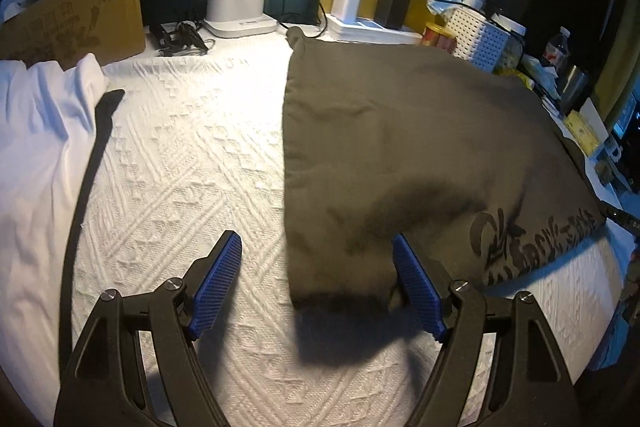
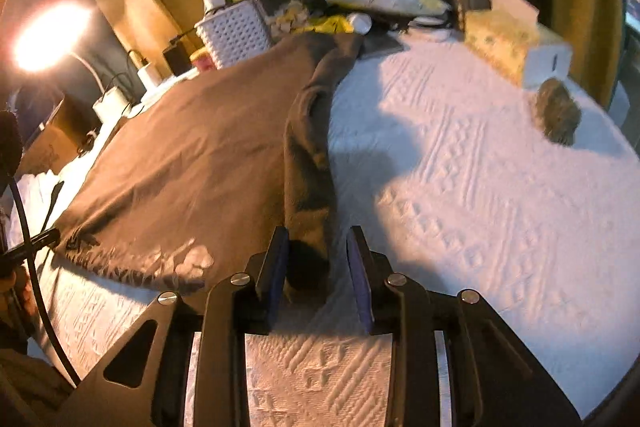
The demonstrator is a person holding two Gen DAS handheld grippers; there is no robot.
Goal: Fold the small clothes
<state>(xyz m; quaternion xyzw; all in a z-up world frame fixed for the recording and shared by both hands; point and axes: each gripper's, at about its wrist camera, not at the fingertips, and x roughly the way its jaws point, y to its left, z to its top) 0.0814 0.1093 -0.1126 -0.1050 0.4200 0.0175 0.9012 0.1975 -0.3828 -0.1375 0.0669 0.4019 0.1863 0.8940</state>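
Observation:
A dark olive-brown shirt (image 1: 400, 147) with a black print lies spread on the white textured table cover (image 1: 192, 155). My left gripper (image 1: 318, 247) is open, its blue pads on either side of the shirt's near left corner, just above it. In the right wrist view the same shirt (image 2: 192, 155) has a folded-in strip (image 2: 310, 147) along its right edge. My right gripper (image 2: 318, 243) is open, with the near end of that strip between its fingers.
White cloth (image 1: 36, 147) and a black strap (image 1: 86, 163) lie at the left. A cardboard box (image 1: 76, 15), lamp base (image 1: 236, 7), chargers and a white basket (image 1: 476, 35) line the back edge. A tissue box (image 2: 516, 47) and small grey bundle (image 2: 558, 113) sit at the right.

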